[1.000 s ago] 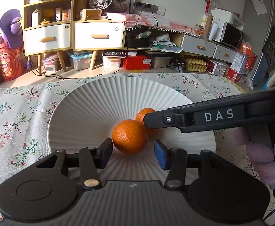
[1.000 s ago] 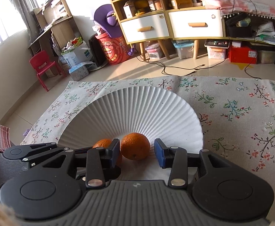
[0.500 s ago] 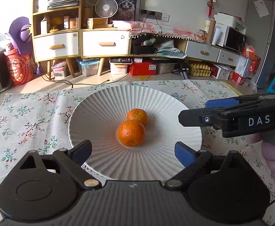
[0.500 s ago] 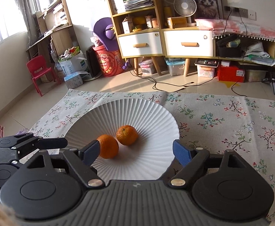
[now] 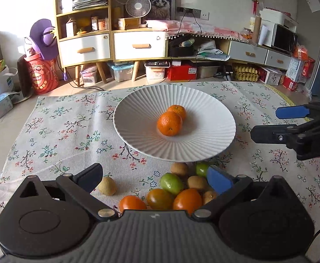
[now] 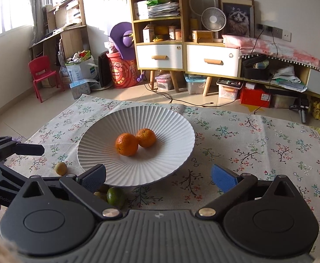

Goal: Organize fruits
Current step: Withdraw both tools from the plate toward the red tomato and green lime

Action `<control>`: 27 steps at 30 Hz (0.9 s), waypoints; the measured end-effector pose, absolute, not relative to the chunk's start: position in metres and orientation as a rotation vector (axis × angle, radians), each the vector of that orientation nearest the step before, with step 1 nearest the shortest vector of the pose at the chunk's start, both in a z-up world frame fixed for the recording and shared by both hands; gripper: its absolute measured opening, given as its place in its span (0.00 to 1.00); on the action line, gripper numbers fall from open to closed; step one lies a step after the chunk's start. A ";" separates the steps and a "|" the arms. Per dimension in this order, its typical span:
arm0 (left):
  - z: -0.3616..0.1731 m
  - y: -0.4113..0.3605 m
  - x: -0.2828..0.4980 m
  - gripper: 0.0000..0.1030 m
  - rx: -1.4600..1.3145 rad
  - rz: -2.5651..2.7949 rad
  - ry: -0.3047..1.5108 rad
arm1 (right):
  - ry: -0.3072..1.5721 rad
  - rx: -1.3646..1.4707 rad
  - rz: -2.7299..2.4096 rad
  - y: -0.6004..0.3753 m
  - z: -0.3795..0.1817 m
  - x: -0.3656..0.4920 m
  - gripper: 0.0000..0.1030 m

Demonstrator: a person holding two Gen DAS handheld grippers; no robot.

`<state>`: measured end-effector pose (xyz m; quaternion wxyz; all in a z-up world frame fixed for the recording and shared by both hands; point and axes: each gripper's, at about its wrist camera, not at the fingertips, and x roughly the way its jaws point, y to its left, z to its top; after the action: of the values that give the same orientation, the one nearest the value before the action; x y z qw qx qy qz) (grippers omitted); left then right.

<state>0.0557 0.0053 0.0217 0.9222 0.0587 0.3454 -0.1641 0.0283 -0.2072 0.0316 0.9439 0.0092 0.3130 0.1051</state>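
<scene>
A white ribbed plate [image 5: 138, 109] [image 6: 160, 164] sits on the flowered cloth and holds two oranges [image 5: 169, 123] [image 6: 126, 144], side by side and free. My left gripper [image 5: 155, 175] hangs back from the plate's near rim. Its jaws are opening wide and hold nothing. Below it a pile of loose fruit [image 5: 187, 200] lies on the cloth: green, orange and brown pieces. My right gripper [image 6: 158, 176] [image 5: 264, 122] is to the right of the plate, its jaws also opening, with nothing between them. One finger [image 6: 28, 149] of the left gripper shows at the left edge.
A small yellowish fruit [image 6: 61, 168] lies alone left of the plate, and a green one [image 6: 115, 196] by its near rim. The flowered cloth [image 5: 61, 131] runs on to both sides. Shelves, drawers and boxes stand on the floor beyond the table's far edge.
Both grippers have opened from around the oranges and drawn back and up from the plate. The two oranges stay in the plate. The fruit pile has come into view.
</scene>
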 end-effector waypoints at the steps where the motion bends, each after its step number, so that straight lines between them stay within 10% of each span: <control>1: 0.021 0.007 0.054 0.98 0.122 -0.329 0.713 | 0.646 0.022 0.217 -0.207 0.030 0.026 0.99; 27: -0.025 0.058 0.021 0.97 0.109 -0.278 0.805 | 0.747 -0.118 0.407 -0.162 -0.015 -0.036 0.98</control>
<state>0.0210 0.0577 -0.0245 0.9092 0.0528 0.3904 -0.1346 -0.0358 -0.1619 -0.0154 0.9092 -0.0573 0.3623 0.1971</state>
